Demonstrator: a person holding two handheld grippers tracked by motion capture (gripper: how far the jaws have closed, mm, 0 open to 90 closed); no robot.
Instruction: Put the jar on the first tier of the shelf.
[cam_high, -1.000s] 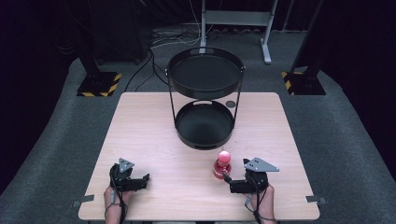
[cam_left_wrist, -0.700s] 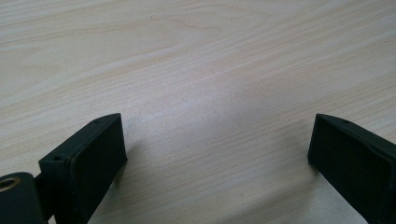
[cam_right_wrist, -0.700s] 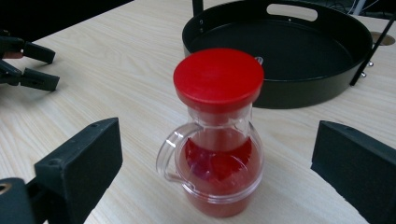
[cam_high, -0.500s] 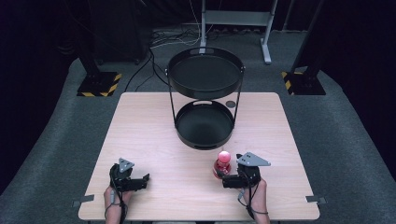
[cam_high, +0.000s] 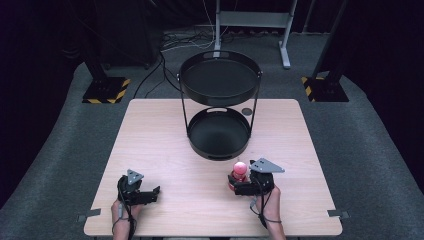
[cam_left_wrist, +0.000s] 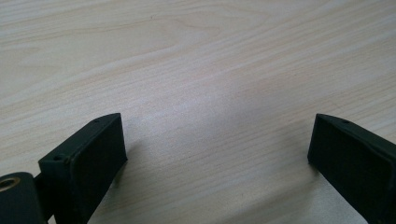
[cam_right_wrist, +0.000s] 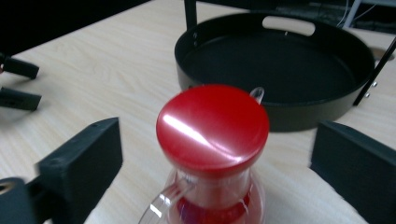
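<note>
The right gripper (cam_high: 239, 186) sits near the front right of the surface (cam_high: 155, 135), its jaws set either side of a small clear jug (cam_high: 238, 176) with a red lid (cam_right_wrist: 212, 127). In the right gripper view the jaws stand wide, with a gap between each pad and the jug; neither pad touches it. The jaws have just been closing, with the jug between them, yet they are not gripping. The jug stands upright on the surface, a clear handle (cam_right_wrist: 163, 203) curving off its lower left side in that view and red contents showing through the glass beneath the lid. A small clear spout pokes up behind the lid.

Just beyond the jug is the lower tray (cam_right_wrist: 233, 100) of a black two-tier stand (cam_high: 219, 82). The jug is near its front rim but apart from it. The upper tray (cam_high: 220, 97) hangs above on thin rods.

The left gripper (cam_high: 147, 195) rests at the front left of the surface, well apart from the jug. In the left gripper view its jaws are spread wide over bare wood, with nothing between them.
</note>
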